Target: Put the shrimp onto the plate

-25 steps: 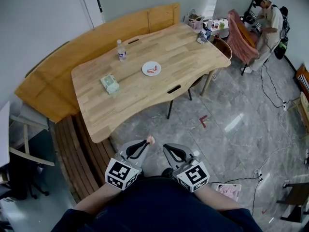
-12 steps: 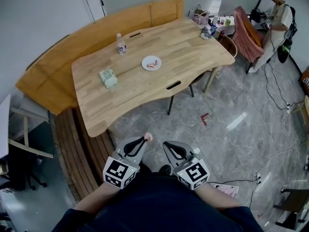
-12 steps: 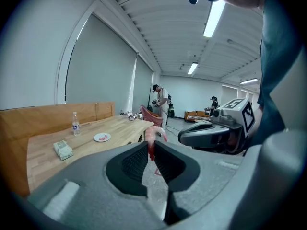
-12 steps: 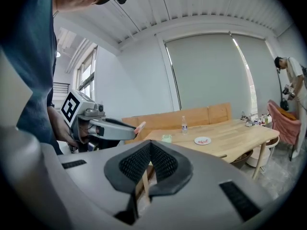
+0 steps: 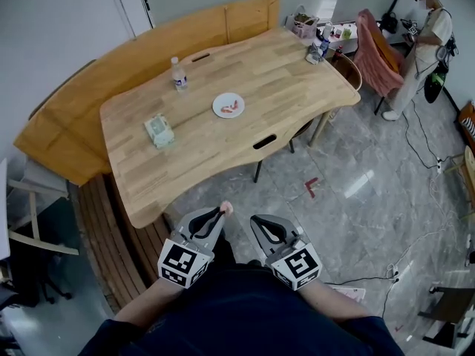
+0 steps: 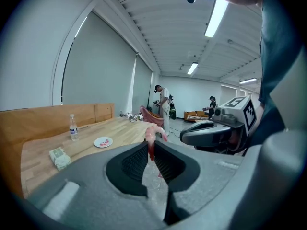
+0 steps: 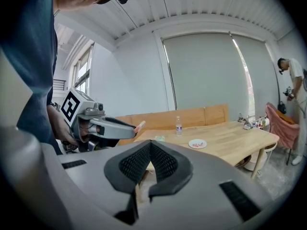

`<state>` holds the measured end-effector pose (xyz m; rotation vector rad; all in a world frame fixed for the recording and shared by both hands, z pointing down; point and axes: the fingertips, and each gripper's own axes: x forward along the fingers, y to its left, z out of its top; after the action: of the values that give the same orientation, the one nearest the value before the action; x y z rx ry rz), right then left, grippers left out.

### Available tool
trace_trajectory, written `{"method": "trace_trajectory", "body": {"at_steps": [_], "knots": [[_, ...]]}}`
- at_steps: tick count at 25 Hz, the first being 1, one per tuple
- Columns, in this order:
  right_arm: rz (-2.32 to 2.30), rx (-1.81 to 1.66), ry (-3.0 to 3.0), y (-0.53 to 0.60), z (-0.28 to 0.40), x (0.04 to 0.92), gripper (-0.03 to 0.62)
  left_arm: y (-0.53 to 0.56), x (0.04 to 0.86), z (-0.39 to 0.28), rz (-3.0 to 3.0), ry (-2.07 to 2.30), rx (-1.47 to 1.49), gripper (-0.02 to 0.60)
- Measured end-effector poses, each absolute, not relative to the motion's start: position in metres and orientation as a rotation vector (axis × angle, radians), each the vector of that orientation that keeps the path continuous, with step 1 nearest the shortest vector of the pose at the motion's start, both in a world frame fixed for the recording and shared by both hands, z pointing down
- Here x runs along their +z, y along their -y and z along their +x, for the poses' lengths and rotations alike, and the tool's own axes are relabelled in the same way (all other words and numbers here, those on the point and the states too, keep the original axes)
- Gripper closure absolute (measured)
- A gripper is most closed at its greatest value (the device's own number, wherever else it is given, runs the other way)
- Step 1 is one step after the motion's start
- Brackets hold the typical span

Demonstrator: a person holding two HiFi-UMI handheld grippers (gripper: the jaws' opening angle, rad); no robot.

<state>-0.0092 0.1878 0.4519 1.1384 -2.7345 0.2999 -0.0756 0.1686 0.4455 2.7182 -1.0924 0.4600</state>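
Since a moment ago the whole tabletop (image 5: 282, 87) has slid a little toward 9 o'clock in the head view, while both tools have kept their place low in front of the wearer's body. The left tool (image 5: 220, 217) is clenched on a pink shrimp (image 5: 227, 209), which sticks out past the jaw tips, its reddish end pinched between the ribbed pads (image 6: 135, 161). The right tool (image 5: 257, 227), just beside it at 3 o'clock, has its jaws pressed together with nothing between them. Both hang over the grey floor (image 5: 349, 199), well apart from the tabletop. The white plate (image 5: 228, 105) lies far off at 12 o'clock and already carries some red-pink pieces. A water bottle (image 5: 178, 74) stands at 11 o'clock from the plate, and a green packet (image 5: 159, 130) lies at 8 o'clock from it. A person (image 5: 424, 39) stands at the far end of the room.
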Motion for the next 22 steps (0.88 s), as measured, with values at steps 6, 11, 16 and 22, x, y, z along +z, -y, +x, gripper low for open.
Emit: {"method": "trace_trajectory", "body": {"at_steps": [6,11,16,22], "knots": [[1.199,0.31,2.684,-0.128,-0.02,0.452,0.584,-0.101,0.446,-0.088,2.759,1.03,0.471,0.534],[1.266,0.316,2.64,-0.081,-0.032,0.449,0.585,-0.047,0.45,-0.099,2.791,0.971,0.483,0.535],[1.334,0.32,2.601,-0.047,-0.039,0.446,0.584,-0.007,0.452,-0.107,2.813,0.907,0.493,0.534],[1.378,0.333,2.571,-0.019,-0.043,0.446,0.585,0.026,0.455,-0.114,2.829,0.874,0.499,0.534]]}}
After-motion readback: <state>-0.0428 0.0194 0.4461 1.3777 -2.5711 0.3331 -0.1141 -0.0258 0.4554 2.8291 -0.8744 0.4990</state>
